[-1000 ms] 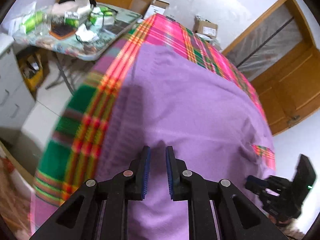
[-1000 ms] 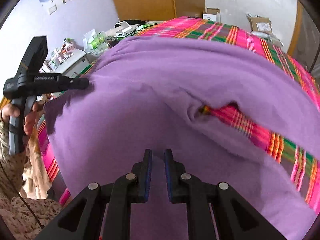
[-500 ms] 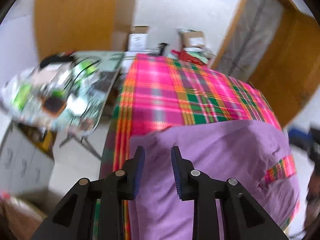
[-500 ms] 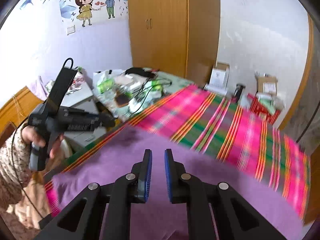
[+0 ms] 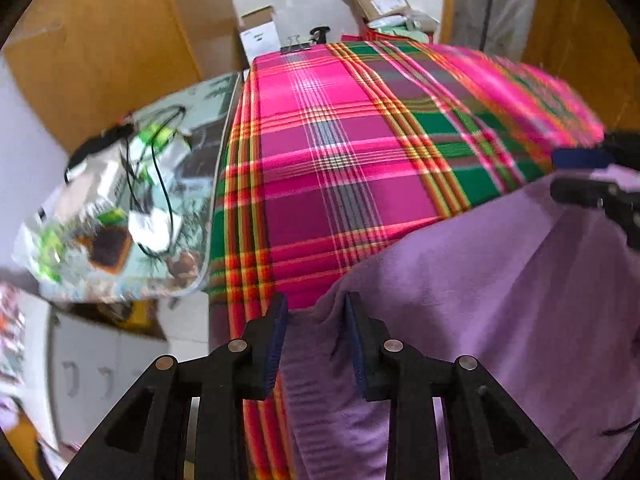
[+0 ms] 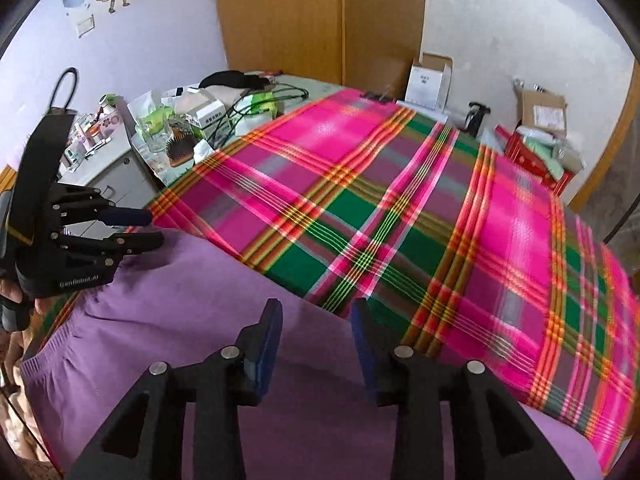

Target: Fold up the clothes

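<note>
Purple garment lies on the near part of the plaid bedspread, folded edge running diagonally across it; the rest of the plaid cloth beyond that edge is bare. All places below are given relative to the garment.

Left gripper: fingers apart at a moderate gap, blue pads showing. It sits at the garment's left corner, a raised fold of purple fabric between the two fingers. The pads do not appear pressed onto the cloth, so nothing looks gripped. In the right wrist view the same gripper is at the garment's far-left corner, fingers parted, tips just above or touching the fabric, cannot tell which. A hand holds its handle at the frame edge.

Right gripper: fingers wide apart, over the garment's folded edge near its middle, holding nothing. In the left wrist view it shows blurred at the garment's far-right edge, fingers parted.

Garment's ribbed hem lies along the near-left side, at the bed edge.

Left of the garment, past the bed edge: a cluttered side table with a hairbrush, boxes and cables. Beyond the garment, past the far end of the bedspread: a wooden wardrobe, a white box and a cardboard parcel. Left wrist view is motion-blurred.
</note>
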`<state>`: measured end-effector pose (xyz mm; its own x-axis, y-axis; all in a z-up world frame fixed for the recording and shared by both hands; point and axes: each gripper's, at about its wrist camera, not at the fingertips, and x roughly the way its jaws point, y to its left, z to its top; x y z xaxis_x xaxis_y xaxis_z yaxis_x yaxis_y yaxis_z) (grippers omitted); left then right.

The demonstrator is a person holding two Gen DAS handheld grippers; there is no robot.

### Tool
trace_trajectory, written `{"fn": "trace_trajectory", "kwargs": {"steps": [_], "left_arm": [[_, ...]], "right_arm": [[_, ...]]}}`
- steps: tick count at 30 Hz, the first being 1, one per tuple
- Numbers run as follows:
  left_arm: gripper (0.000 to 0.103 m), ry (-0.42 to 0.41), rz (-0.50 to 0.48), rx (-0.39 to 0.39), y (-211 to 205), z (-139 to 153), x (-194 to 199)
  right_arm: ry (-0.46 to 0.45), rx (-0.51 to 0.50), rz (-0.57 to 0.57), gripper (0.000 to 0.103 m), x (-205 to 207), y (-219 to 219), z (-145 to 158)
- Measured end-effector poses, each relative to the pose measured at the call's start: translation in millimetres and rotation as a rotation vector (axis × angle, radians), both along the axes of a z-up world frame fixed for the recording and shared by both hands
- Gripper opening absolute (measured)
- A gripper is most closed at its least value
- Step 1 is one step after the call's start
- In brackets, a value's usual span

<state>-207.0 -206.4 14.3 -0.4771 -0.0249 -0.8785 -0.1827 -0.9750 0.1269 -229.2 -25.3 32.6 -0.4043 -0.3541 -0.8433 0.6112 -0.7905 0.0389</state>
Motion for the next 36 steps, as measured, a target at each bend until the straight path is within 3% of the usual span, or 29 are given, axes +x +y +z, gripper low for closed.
{"fn": "trace_trajectory", "kwargs": {"steps": [6, 10, 14, 25, 28, 36], "left_arm": [[0.034, 0.004, -0.026, -0.012, -1.4, -1.3, -2.7], [0.034, 0.012, -0.045, 0.017, -4.7, -3.3, -8.1], [0.034, 0.032, -0.146, 0.095, -3.5, -5.1, -3.1], [0.037, 0.102, -0.287, -0.007, 9.0, -7.8, 4.6], [0.058, 0.1, -0.261, 0.015, 3.4, -8.0, 0.3], [0.058, 0.07, -0.204, 0.092, -6.7, -8.7, -8.0]], "right_arm": [[-0.041, 0.033, 0.056, 0.04, -12.9, -1.9, -22.9], [-0.05, 0.026, 0.086, 0.043, -14.3, -2.5, -30.7], [-0.042, 0.018, 0.138, 0.046, -6.9, -1.6, -32.3], [-0.017, 0.009, 0.16, 0.047, 6.6, -0.2, -30.9], [-0.017, -0.005, 0.166, 0.047, 7.1, 2.4, -31.3], [-0.006, -0.002, 0.157, 0.043, 10.3, 1.0, -31.0]]}}
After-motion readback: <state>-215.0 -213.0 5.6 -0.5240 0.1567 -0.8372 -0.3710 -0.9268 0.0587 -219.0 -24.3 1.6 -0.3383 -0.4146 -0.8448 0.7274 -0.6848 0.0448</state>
